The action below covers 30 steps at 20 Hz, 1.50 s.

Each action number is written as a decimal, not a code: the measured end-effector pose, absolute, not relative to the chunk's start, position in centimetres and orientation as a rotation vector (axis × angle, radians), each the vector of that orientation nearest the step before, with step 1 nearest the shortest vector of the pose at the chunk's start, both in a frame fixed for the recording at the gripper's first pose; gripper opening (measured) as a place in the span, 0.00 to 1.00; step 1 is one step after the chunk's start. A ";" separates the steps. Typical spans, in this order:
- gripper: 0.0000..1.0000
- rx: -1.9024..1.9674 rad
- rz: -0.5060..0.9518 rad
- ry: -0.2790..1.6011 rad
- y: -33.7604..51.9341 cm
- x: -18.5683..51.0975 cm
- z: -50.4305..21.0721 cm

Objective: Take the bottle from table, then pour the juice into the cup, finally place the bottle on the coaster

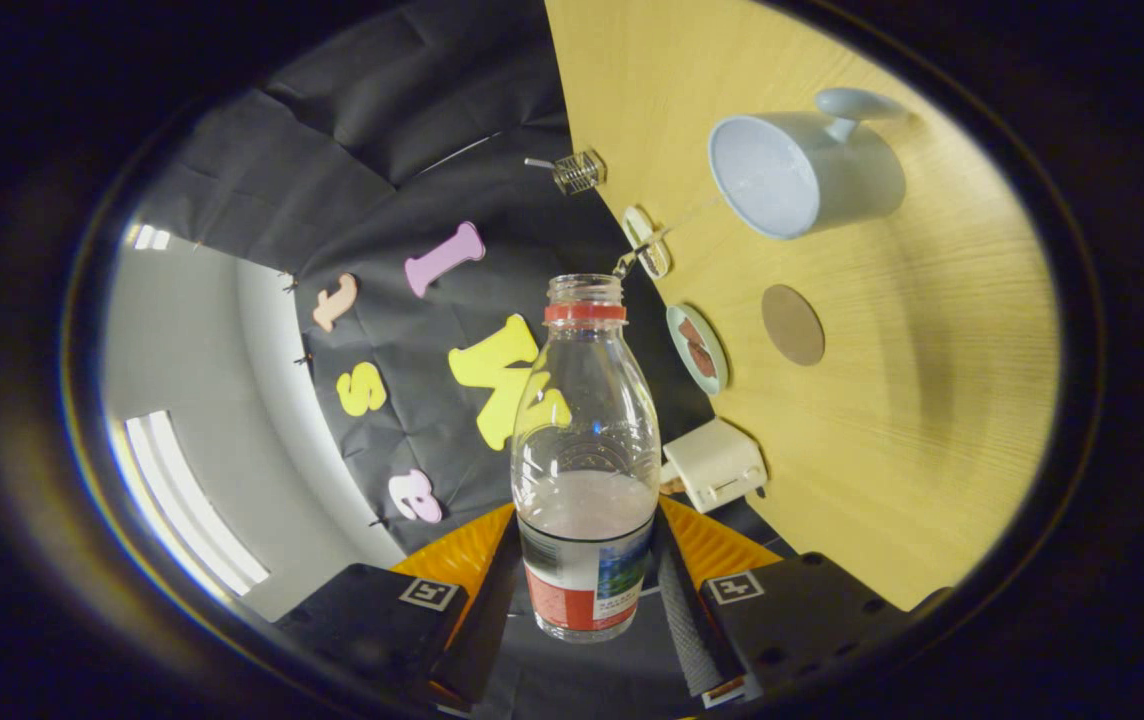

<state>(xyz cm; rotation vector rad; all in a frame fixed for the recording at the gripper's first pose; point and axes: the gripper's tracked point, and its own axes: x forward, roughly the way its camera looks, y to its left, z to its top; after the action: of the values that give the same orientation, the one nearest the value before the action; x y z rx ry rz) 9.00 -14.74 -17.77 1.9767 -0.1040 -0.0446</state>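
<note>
Gripper view, bottle (585, 470) clamped between hand-held gripper (584, 590) fingers, uncapped.

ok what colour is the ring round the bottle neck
Red, on the clear bottle, clearest in the gripper view.

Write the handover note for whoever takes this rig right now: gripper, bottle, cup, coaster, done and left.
Gripper: fingers shut on the bottle, gripping its lower, labelled part. The view is rolled, so the table stands on edge beside it.
Bottle: uncapped, off the table, with pale juice in its lower part.
Cup: on the table beyond the fingers, mouth facing the bottle. Whether any juice is in it cannot be told.
Coaster: round and brown, on the table between cup and fingers, nothing on it.
Done: bottle picked up.
Left: finish the pour if needed, then set the bottle on the coaster.
</note>
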 end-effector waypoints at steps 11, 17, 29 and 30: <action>0.75 2.051 -0.044 -0.135 -15.5 9.4 -17.1; 0.75 2.079 -0.032 -0.141 -15.7 9.4 -16.5; 0.75 1.935 -0.039 -0.065 -14.8 9.1 -17.6; 0.75 1.901 -0.037 -0.054 -14.7 9.0 -17.9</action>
<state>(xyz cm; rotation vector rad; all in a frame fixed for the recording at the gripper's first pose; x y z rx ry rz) 8.98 -14.72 -17.85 1.9013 -0.0545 -0.0371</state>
